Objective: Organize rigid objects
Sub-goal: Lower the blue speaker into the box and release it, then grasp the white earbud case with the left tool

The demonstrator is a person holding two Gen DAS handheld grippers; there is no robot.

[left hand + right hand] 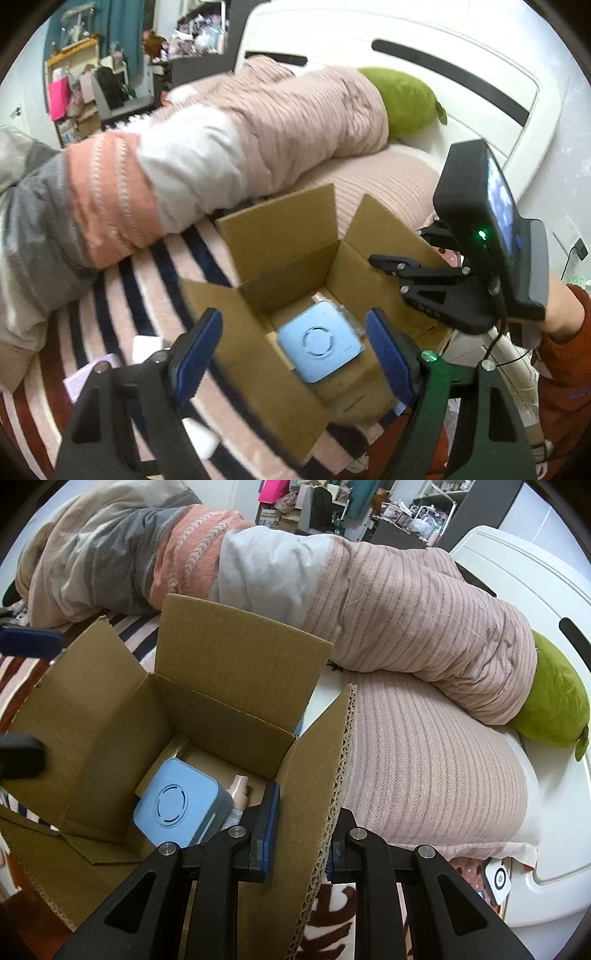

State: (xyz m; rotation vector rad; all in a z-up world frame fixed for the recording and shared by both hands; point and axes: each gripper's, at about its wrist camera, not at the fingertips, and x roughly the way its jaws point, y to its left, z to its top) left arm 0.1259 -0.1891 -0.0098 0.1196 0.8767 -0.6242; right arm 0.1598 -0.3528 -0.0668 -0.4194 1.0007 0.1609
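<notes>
An open cardboard box (295,236) (229,657) sits on a striped blanket on the bed. A light blue square device (319,341) (181,805) lies inside it, with a pale pink object (240,790) beside it. My left gripper (291,350) is open and empty, hovering above the box over the blue device. My right gripper (301,830) straddles the box's right flap (325,775), one finger on each side, closed on it. In the left wrist view the right gripper (399,269) shows at the box's right side.
A rolled pink, white, coral and grey duvet (221,147) lies behind the box. A green plush (406,99) rests by the white headboard (443,44). A lilac item (88,376) and white items (147,347) lie on the striped blanket (122,295) left of the box.
</notes>
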